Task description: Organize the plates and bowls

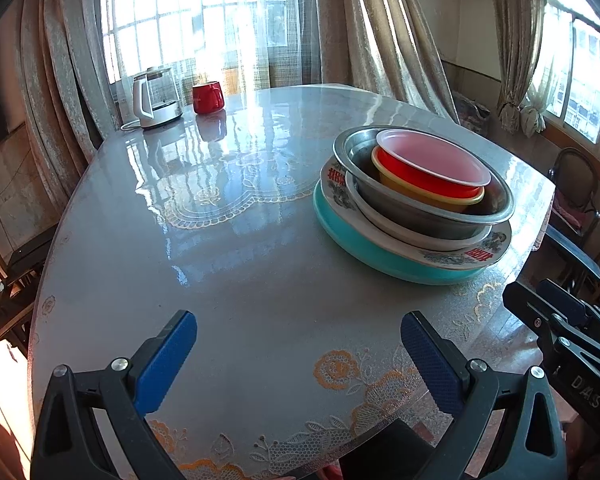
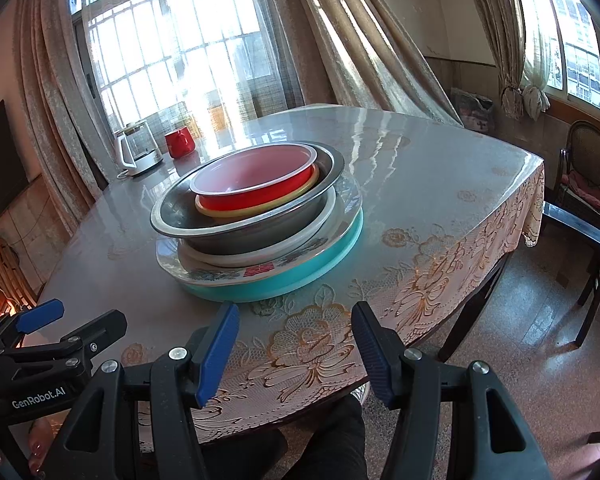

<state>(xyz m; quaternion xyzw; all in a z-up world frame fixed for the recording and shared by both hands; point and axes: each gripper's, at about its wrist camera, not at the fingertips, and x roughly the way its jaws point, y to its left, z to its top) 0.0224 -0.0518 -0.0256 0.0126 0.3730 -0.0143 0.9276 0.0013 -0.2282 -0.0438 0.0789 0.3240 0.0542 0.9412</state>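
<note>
While both grippers, left gripper (image 1: pixel 298 350) and right gripper (image 2: pixel 296 344), hang with jaws spread and empty at the table (image 2: pixel 420 168) edge, the stack sits mid-table: red bowl (image 2: pixel 256 188) looks light, grab its rim; metal basin (image 2: pixel 236 224) looks slippery, plates (image 2: pixel 204 272) likely fragile.

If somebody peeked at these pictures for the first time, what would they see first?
Probably the tower of dishes on the table: a red bowl on top, nested in a metal basin, over plates and a turquoise plate. At the far end by the bright window stand a red mug and a kettle.
</note>
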